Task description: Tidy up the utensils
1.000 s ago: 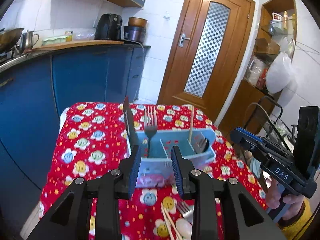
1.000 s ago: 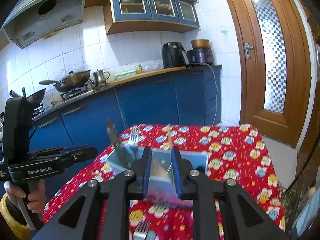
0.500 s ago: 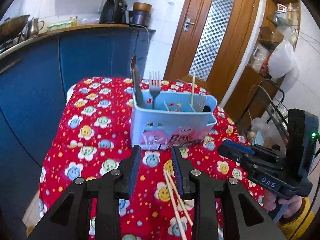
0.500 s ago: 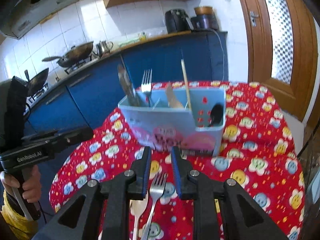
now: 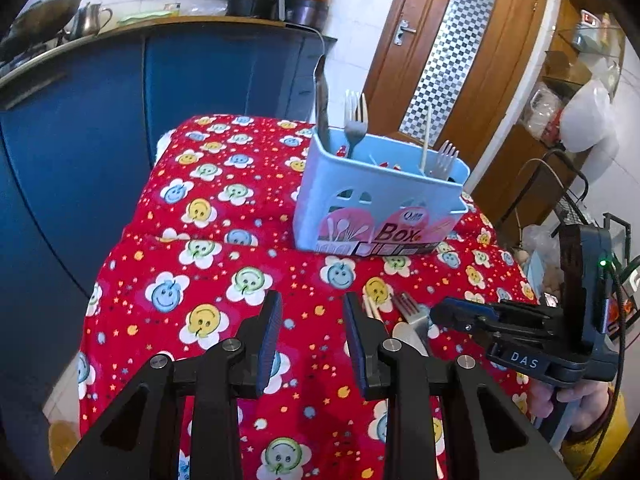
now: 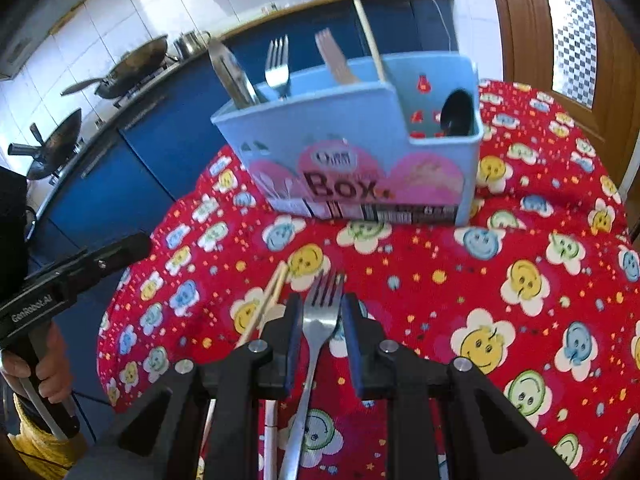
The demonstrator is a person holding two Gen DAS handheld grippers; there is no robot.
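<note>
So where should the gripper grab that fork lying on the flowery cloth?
Probably at the neck, just below the tines. The fork lies flat on the tablecloth, tines pointing toward the blue utensil box, handle running back under the right gripper. Come straight down from above with one finger on each side of the narrow neck; the open jaws already straddle it.

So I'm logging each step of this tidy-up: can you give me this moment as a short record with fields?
surface: table under a red smiley-flower cloth
holder: light blue utensil box, upright on the cloth
in holder: a fork, a chopstick, other utensils
loose on cloth: fork, chopsticks
right gripper: jaws open, either side of the loose fork, not pressing
left gripper: jaws open, nothing between them
</note>
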